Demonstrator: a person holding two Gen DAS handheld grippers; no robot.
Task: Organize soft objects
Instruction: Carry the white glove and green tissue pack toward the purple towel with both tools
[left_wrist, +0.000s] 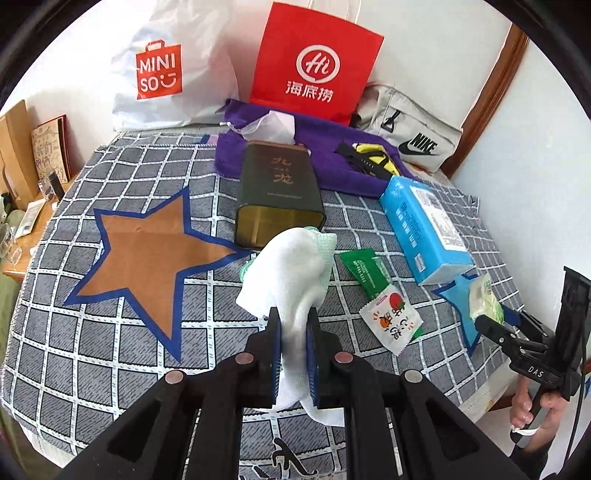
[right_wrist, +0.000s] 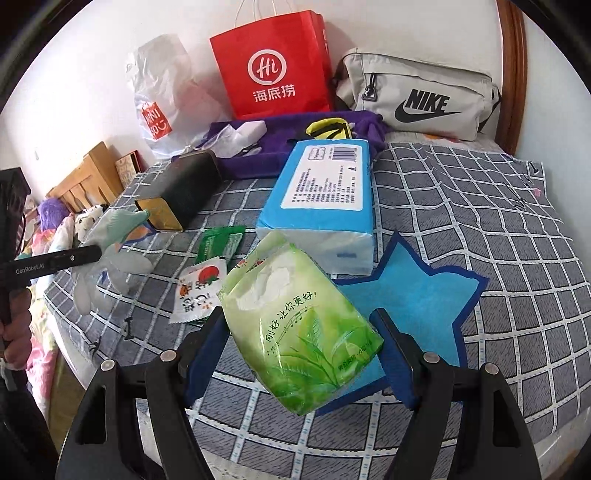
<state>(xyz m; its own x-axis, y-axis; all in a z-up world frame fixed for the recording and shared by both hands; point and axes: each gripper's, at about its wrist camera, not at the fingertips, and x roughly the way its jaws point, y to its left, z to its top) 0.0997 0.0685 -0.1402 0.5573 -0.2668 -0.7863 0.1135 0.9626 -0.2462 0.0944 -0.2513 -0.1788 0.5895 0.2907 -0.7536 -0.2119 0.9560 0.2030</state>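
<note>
My left gripper (left_wrist: 293, 325) is shut on a white glove with a green cuff (left_wrist: 291, 266), held up over the checked cloth between the brown star (left_wrist: 144, 266) and the snack sachets. In the right wrist view the same glove (right_wrist: 107, 258) dangles from the left gripper (right_wrist: 92, 254) at the left. My right gripper (right_wrist: 299, 315) is shut on a green tissue pack (right_wrist: 303, 325), tilted and raised above the blue star (right_wrist: 417, 295). The left wrist view shows that pack (left_wrist: 485, 299) at the right edge, in the right gripper (left_wrist: 495, 325).
A large blue tissue pack (right_wrist: 325, 199), a dark green tin (left_wrist: 277, 192) on its side, a green sachet (left_wrist: 365, 269) and a white sachet (left_wrist: 391, 317) lie mid-table. Behind are a purple towel (left_wrist: 332, 162), a red paper bag (left_wrist: 314, 62), a white plastic bag (left_wrist: 166, 74) and a grey pouch (right_wrist: 417, 96).
</note>
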